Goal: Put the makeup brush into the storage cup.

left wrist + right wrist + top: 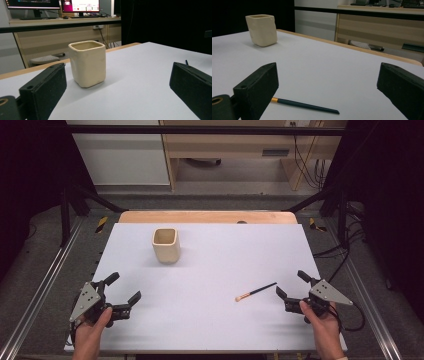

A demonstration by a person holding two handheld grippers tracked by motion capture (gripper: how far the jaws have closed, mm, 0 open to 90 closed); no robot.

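A broad white rectangular table top (210, 270) with a pale wooden edge along its far side spreads out under the high view, and both hands sit at its near edge. Toward the far left of the sheet stands the cream, square-mouthed ceramic cup (166, 245), upright, its opening facing up and nothing touching it. From the left gripper view the cup (87, 63) sits just ahead, framed between the two black jaws; from the right gripper view the cup (262, 30) is farther off, up in the left of the scene.

Down at the near left corner, the left gripper (125, 287), black with a grey three-cornered plate on top, is held just over the sheet, its claw spread wide with nothing between the jaws. At the near right, the right gripper (292, 284) matches it: claw wide, nothing in it.

Smallest of all, the thin dark-handled brush with a gold ferrule and pale tip (255, 291) lies flat on the sheet, slanted, its dark end near the right gripper's jaws but apart from them. In the right gripper view the brush (305, 105) lies low between the jaws, well apart from the cup.
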